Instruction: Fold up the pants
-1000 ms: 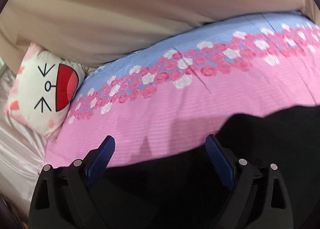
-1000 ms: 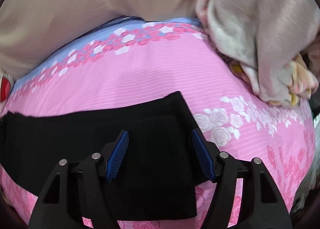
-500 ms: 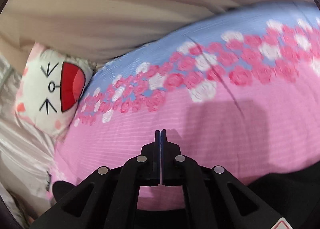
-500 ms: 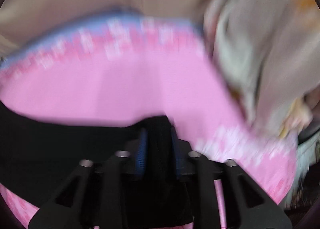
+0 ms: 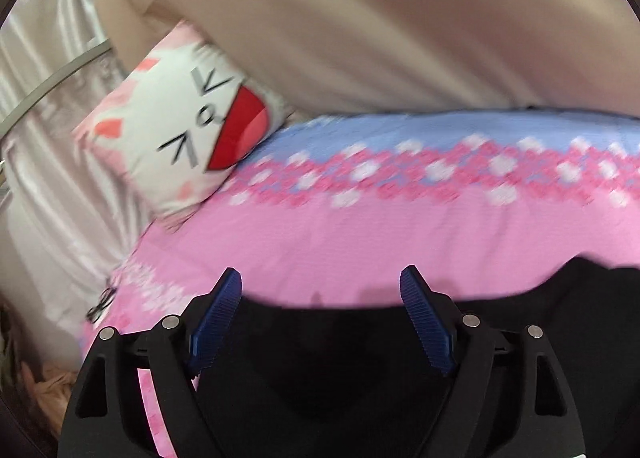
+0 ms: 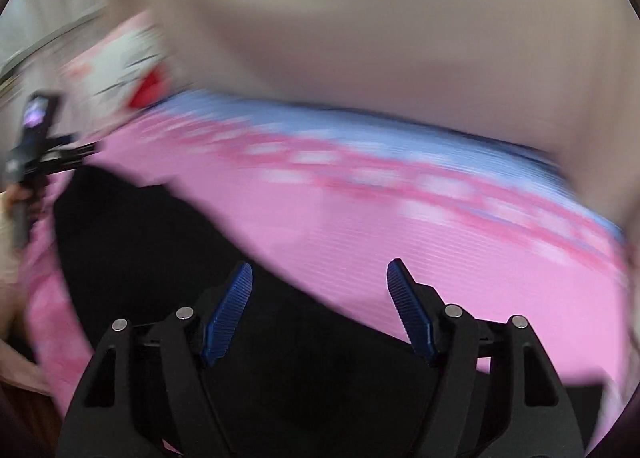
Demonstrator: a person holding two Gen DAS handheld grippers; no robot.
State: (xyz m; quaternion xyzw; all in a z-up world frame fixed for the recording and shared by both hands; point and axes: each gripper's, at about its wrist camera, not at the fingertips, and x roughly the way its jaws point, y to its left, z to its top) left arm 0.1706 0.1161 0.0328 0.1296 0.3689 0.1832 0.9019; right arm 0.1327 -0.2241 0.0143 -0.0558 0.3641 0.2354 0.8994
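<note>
While spread, hand-held grippers (both) (image 5: 321,278) (image 6: 319,272) above pants (image 5: 360,358).

Pants (image 5: 360,358): black cloth, matt, no sheen, look soft. Bed cover (image 5: 380,234): pink/blue woven cloth w/ fine ribbed lines, matt, rose print. Pillow (image 5: 180,137): smooth printed fabric, cartoon face. Curtain (image 5: 48,57) at left: satin-like, glossy, pale. Backdrop (image 5: 360,37) behind bed: beige cloth, matt, soft folds. Left tool (image 5: 320,318): black matt plastic frame, blue ribbed pads, shiny metal pins. Right tool (image 6: 320,310): same build; view blurred.
</note>
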